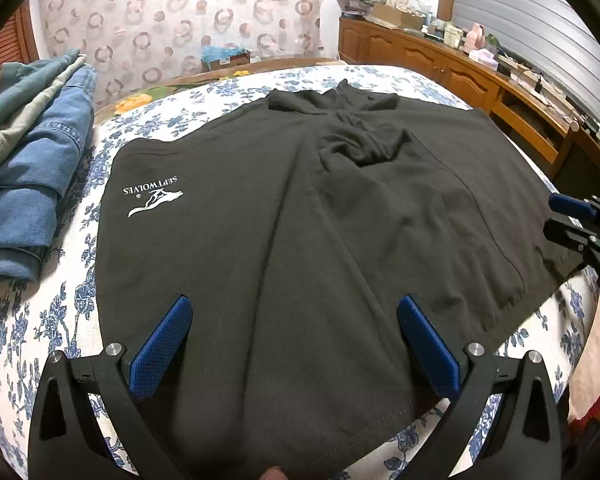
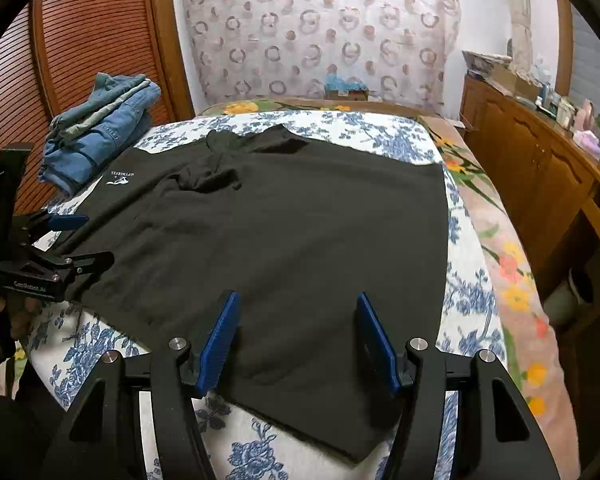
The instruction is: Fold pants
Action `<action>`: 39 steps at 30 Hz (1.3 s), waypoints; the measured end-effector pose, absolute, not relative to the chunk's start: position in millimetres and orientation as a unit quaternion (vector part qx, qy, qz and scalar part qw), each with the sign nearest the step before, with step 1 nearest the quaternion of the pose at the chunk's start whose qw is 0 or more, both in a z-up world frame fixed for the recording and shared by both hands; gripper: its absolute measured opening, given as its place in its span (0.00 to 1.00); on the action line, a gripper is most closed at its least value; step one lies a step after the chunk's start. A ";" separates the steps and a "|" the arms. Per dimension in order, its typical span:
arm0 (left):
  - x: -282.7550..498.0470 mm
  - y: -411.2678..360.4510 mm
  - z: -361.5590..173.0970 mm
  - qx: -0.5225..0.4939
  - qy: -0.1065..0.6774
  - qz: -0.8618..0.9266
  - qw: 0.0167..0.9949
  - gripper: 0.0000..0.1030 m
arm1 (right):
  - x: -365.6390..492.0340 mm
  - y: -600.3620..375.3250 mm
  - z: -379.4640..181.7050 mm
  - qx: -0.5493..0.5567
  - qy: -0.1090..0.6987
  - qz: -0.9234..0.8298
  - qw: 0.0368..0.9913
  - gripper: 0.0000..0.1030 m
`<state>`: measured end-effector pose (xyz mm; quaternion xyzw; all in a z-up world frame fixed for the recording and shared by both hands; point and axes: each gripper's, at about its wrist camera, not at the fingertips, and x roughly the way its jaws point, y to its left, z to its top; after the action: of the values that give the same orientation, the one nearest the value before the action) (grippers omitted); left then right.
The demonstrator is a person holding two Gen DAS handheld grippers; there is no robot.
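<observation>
Black pants point(image 1: 300, 200) point(image 2: 300, 220) lie spread flat on the bed, bunched into a crumple near the far end, with a white logo point(image 1: 152, 196) point(image 2: 120, 178) at the far left. My left gripper point(image 1: 295, 300) hovers over the near hem, open, its blue pads wide apart and nothing pinched. My right gripper point(image 2: 296, 295) hangs over the near right corner of the cloth, also open, the fabric lying flat below its pads. Each gripper shows in the other's view: the right gripper point(image 1: 576, 220) at the pants' right edge, the left gripper point(image 2: 72, 240) at their left edge.
The bed sheet point(image 1: 60, 320) point(image 2: 468, 300) is white with blue flowers. A stack of folded jeans point(image 1: 32, 168) point(image 2: 100, 140) sits at the far left of the bed. A wooden sideboard point(image 1: 460, 76) point(image 2: 540, 168) with clutter runs along the right. A louvred wooden door point(image 2: 80, 40) stands left.
</observation>
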<state>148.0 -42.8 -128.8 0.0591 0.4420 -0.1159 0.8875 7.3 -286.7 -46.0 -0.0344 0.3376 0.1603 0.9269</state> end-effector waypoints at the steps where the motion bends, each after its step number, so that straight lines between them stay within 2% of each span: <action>1: 147.2 -43.0 -128.6 0.060 0.442 -0.117 0.887 1.00 | 7.7 -288.3 -45.0 -0.039 0.340 0.156 0.927 0.61; 10: 131.7 -26.2 -114.8 0.040 0.428 -0.138 0.892 0.99 | 7.6 -291.2 -50.6 -0.070 0.335 0.133 0.930 0.66; 14: 114.8 -1.7 -101.3 0.016 0.410 -0.137 0.902 0.91 | 9.2 -283.4 -51.3 -0.069 0.330 0.131 0.932 0.68; 16: 105.8 10.8 -98.6 0.006 0.405 -0.133 0.905 0.91 | 8.3 -278.7 -51.6 -0.069 0.327 0.128 0.934 0.69; 18: 97.5 22.3 -97.8 -0.005 0.401 -0.126 0.907 0.83 | 9.5 -272.0 -54.3 -0.069 0.325 0.127 0.935 0.70; 21: 86.3 34.0 -99.9 -0.009 0.400 -0.112 0.910 0.79 | 17.3 -260.7 -57.9 -0.070 0.325 0.129 0.934 0.70; 23: 82.3 35.9 -102.6 -0.007 0.403 -0.110 0.908 0.70 | 17.9 -261.5 -57.7 -0.070 0.326 0.130 0.934 0.70; 29: 71.4 39.0 -108.8 -0.007 0.409 -0.112 0.906 0.54 | 18.5 -260.2 -56.0 -0.069 0.331 0.128 0.932 0.70; 33: 60.6 41.9 -114.2 0.003 0.416 -0.104 0.903 0.53 | 16.2 -258.6 -55.2 -0.064 0.333 0.136 0.931 0.70; 39: 55.3 46.7 -118.3 0.003 0.420 -0.092 0.903 0.40 | 12.9 -255.3 -54.3 -0.056 0.328 0.144 0.932 0.70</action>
<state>55.3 46.7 -118.3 0.0035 0.4203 -0.0916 0.9027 12.9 -255.3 -54.3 -0.0560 0.3285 0.1435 0.9319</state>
